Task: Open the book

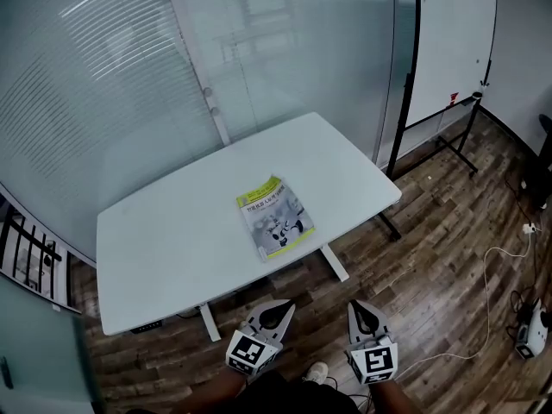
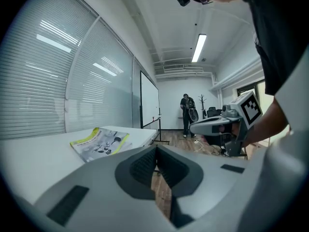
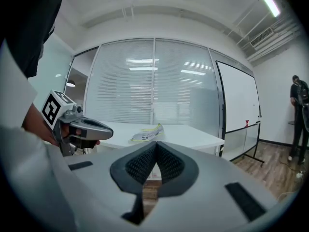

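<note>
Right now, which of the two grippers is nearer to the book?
Left, slightly. The left gripper is short of the table's near edge, almost straight before the book; the right gripper is equally short but off to its right.

One book (image 1: 275, 217) lies on one white table (image 1: 172, 240), and two handheld grippers are in view, the left gripper (image 1: 278, 310) and the right gripper (image 1: 363, 310), each bearing one marker cube (image 1: 249, 352), two cubes in all. Elsewhere in the room stand one rolling whiteboard (image 1: 448, 41) and one coat stand (image 2: 202, 103), with one person (image 2: 186, 114) beside it at the far end. Overhead, one long ceiling light (image 2: 198, 47) is lit, and the person holding the grippers (image 2: 280, 33) makes two people counted.
</note>
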### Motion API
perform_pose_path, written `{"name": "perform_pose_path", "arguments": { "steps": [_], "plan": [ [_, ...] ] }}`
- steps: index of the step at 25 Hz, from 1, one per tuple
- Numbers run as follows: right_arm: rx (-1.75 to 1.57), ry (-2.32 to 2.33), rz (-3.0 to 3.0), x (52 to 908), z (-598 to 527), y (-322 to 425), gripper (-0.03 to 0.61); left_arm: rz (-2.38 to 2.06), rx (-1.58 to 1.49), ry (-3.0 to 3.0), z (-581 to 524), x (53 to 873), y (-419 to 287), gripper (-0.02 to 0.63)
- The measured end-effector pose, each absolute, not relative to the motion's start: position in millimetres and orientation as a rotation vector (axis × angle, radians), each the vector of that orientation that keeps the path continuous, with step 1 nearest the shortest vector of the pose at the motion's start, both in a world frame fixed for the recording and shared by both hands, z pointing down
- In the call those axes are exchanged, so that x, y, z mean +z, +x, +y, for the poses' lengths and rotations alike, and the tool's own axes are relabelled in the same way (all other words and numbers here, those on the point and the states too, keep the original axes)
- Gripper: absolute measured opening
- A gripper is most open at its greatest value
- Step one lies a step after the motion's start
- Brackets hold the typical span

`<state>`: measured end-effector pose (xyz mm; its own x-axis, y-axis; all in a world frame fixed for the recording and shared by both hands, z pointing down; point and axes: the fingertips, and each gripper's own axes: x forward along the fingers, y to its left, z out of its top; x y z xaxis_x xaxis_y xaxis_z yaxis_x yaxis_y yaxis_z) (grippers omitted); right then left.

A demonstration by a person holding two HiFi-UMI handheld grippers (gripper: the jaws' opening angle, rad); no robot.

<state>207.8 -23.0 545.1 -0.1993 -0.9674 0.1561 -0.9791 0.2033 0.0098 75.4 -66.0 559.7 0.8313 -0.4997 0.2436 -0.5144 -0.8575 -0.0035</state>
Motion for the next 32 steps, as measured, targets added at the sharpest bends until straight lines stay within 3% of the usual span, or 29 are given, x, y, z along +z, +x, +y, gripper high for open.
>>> {"name": "perform_pose_path", "arguments": {
  "steps": [32],
  "plan": [
    [0.128, 1.772, -2.341, 544.7, -236.9, 119.9, 0.006, -1.018, 0.189, 2.868, -219.0, 535.5, -8.7, 0.015]
  ]
}}
